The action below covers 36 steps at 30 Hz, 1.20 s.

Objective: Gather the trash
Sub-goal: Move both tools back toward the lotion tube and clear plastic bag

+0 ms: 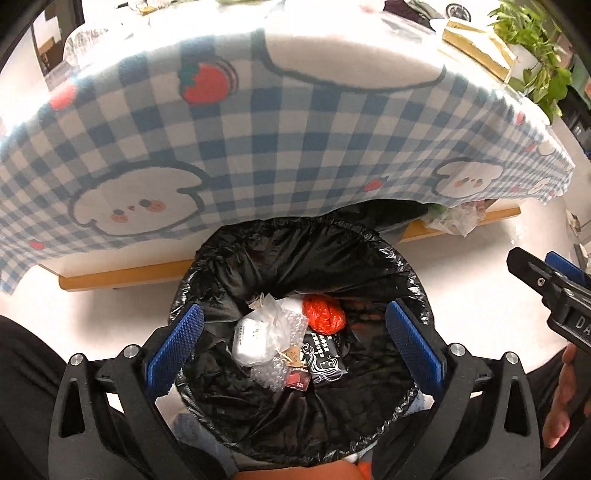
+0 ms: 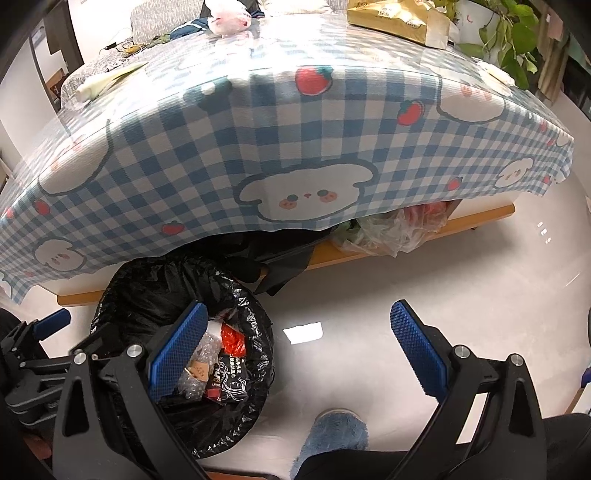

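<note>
A table [image 2: 476, 218] under a blue checked cloth [image 1: 295, 140] fills the background, with more rubbish on top: a pink-and-white bag [image 2: 227, 16] at the far edge and a tan packet [image 2: 399, 18]. Below it stands a bin lined with a black bag [image 1: 369, 254], already holding a white pouch [image 1: 258, 332], a red plastic wad [image 1: 324, 314] and a black packet [image 1: 325, 360]. The left gripper [image 1: 293, 345] hangs over the bin, spread wide and empty. The right gripper [image 2: 295, 354], also wide and empty, hangs over bare floor [image 2: 443, 277] beside the bin. The likely risk is the loose liner: a finger reaching in could snag its crinkled rim and drag it off, or catch the hanging cloth.
</note>
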Tool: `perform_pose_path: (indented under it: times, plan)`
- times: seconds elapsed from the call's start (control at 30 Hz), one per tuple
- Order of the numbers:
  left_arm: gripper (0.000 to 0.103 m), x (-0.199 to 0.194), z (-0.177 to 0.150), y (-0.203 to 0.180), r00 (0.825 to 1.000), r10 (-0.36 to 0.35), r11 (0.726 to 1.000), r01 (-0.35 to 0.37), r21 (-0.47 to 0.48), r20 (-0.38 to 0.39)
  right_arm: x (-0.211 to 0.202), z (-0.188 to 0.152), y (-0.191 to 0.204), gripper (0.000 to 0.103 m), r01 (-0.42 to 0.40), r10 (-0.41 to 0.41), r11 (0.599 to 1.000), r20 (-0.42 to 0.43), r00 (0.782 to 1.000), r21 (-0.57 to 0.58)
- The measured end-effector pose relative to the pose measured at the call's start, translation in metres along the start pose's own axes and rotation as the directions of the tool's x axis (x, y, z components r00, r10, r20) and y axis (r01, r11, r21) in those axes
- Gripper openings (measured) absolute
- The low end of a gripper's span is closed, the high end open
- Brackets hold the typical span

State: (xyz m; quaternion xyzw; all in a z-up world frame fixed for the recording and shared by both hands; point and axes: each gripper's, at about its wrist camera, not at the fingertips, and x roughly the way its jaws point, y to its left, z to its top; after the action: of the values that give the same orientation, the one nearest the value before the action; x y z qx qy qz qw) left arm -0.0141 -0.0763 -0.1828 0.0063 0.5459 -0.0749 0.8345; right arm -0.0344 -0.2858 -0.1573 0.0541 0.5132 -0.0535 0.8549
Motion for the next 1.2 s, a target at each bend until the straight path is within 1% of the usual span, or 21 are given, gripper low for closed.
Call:
perform_pose_path:
  times: [0.2, 0.4, 0.57, 0.83, 1.0, 1.2]
  plan:
    - [0.097, -0.022, -0.001, 0.004, 1.0, -0.001, 1.0, 0.002, -0.004, 0.019, -0.027, 0.002, 0.006, 0.095, -0.004, 0.004, 1.0, 0.045, 0.999, -0.004]
    - [0.097, -0.053, 0.003, 0.007, 0.998, 0.005, 1.0, -0.005, -0.004, 0.067, -0.059, 0.009, 0.013, 0.095, -0.011, 0.013, 1.0, 0.098, 0.995, -0.016]
    - [0.097, -0.079, 0.013, 0.013, 0.995, 0.005, 1.0, -0.004, -0.011, 0.103, -0.083, 0.019, 0.021, 0.095, -0.006, 0.012, 0.999, 0.138, 0.99, -0.039]
    - [0.097, -0.118, 0.038, 0.025, 0.986, 0.015, 0.999, -0.01, -0.03, 0.163, -0.111, 0.042, 0.032, 0.095, -0.018, 0.028, 0.998, 0.179, 0.983, -0.057]
    - [0.097, -0.132, 0.058, 0.033, 0.983, 0.031, 0.999, -0.024, -0.043, 0.183, -0.123, 0.058, 0.041, 0.095, -0.031, 0.045, 0.997, 0.202, 0.978, -0.072]
    - [0.097, -0.14, 0.086, 0.04, 0.983, 0.037, 0.998, -0.028, -0.055, 0.181, -0.131, 0.082, 0.051, 0.095, -0.033, 0.054, 0.994, 0.211, 0.976, -0.1]
